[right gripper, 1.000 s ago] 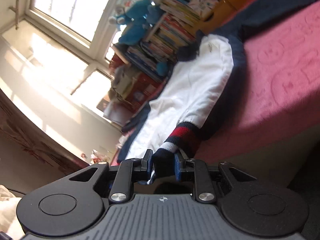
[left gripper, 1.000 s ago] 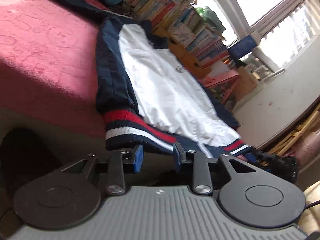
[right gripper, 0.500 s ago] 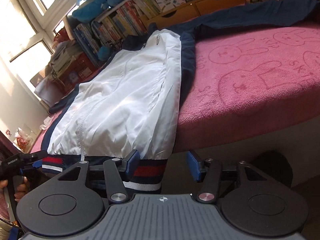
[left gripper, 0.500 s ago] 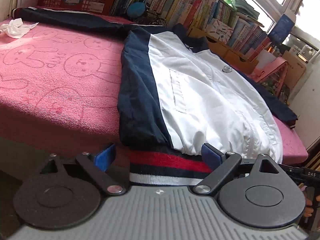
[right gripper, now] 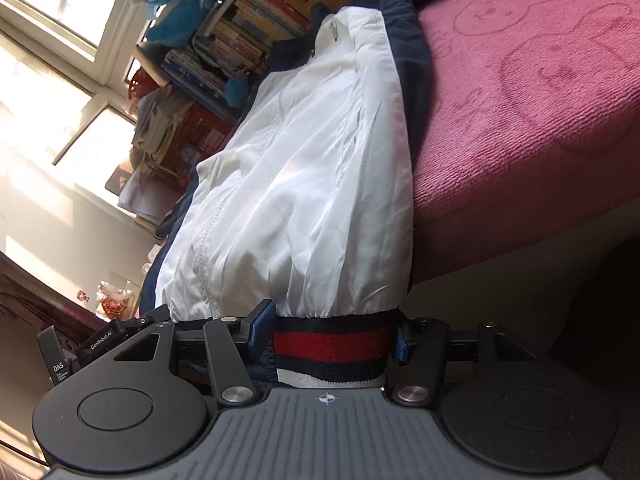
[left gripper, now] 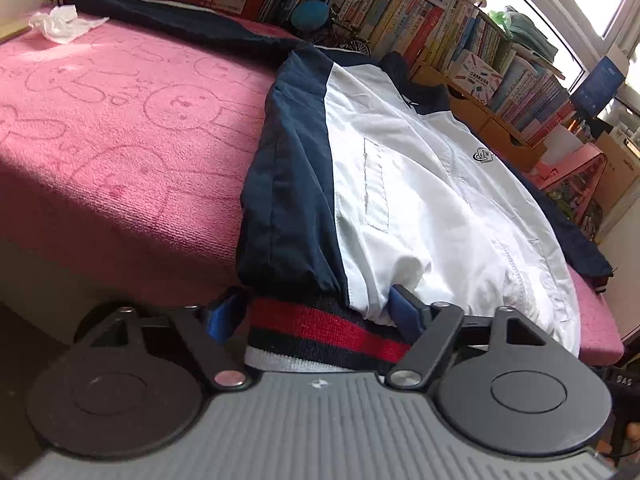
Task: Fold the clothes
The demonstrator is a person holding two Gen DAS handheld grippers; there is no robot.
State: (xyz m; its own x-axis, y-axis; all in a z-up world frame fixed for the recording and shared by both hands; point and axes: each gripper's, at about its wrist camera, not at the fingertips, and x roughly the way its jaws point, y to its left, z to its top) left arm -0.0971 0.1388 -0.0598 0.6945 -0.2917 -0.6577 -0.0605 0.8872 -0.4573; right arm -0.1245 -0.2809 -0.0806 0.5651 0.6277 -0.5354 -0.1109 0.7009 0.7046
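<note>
A white and navy jacket (left gripper: pixel 420 184) lies flat on the pink bed (left gripper: pixel 120 140), its striped red, navy and white hem (left gripper: pixel 320 332) hanging over the near edge. My left gripper (left gripper: pixel 316 312) is open, its blue pads on either side of the hem's left corner. In the right wrist view the same jacket (right gripper: pixel 312 184) runs away from me. My right gripper (right gripper: pixel 332 332) is open with the hem's right corner (right gripper: pixel 332 344) between its pads. The other gripper (right gripper: pixel 100 344) shows at the left.
Bookshelves (left gripper: pixel 460 40) with plush toys line the far side of the bed. A crumpled white tissue (left gripper: pixel 60 24) lies on the bed's far left. A navy sleeve (left gripper: pixel 180 20) stretches along the back edge. A window (right gripper: pixel 60 20) is at the left.
Both grippers have opened wide from their grip on the hem. They now sit level at the bed's near edge, straddling the hem corners; the jacket lies flat.
</note>
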